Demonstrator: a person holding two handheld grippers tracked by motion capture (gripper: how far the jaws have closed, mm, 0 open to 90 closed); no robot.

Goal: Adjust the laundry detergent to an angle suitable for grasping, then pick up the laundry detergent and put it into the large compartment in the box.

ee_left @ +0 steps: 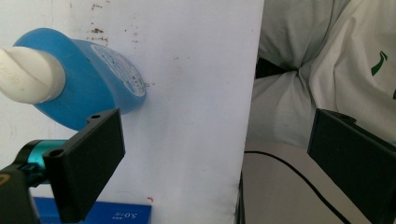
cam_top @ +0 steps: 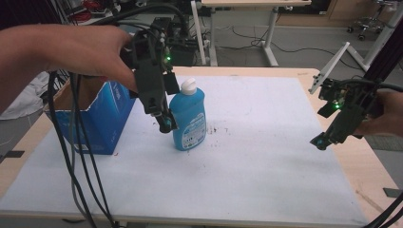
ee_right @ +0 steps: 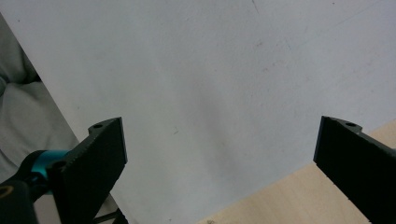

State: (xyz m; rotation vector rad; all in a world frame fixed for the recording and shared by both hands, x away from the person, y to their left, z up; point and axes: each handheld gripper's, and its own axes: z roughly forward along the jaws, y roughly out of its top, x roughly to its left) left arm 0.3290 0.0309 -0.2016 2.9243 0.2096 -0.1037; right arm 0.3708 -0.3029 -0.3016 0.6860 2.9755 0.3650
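Blue bottle (cam_top: 188,118) upright mid-desk (cam_top: 266,156), right of the blue box (cam_top: 102,118). Probably smooth, slippery plastic, fairly rigid; best gripped across the waist. Left hand-held gripper (cam_top: 164,124) just beside it, jaws apart, empty. Right hand-held gripper (cam_top: 319,141) well right, likewise apart.

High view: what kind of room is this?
Probably a lab or workshop: cables trail over a white-covered table, and desk frames with an office chair stand behind.

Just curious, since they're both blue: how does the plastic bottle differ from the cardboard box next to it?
The blue plastic bottle with white cap is rounded and closed; the blue cardboard box is square-edged with its top open. The bottle stands mid-mat; the box sits at the mat's left edge. Both stand upright on the white mat.
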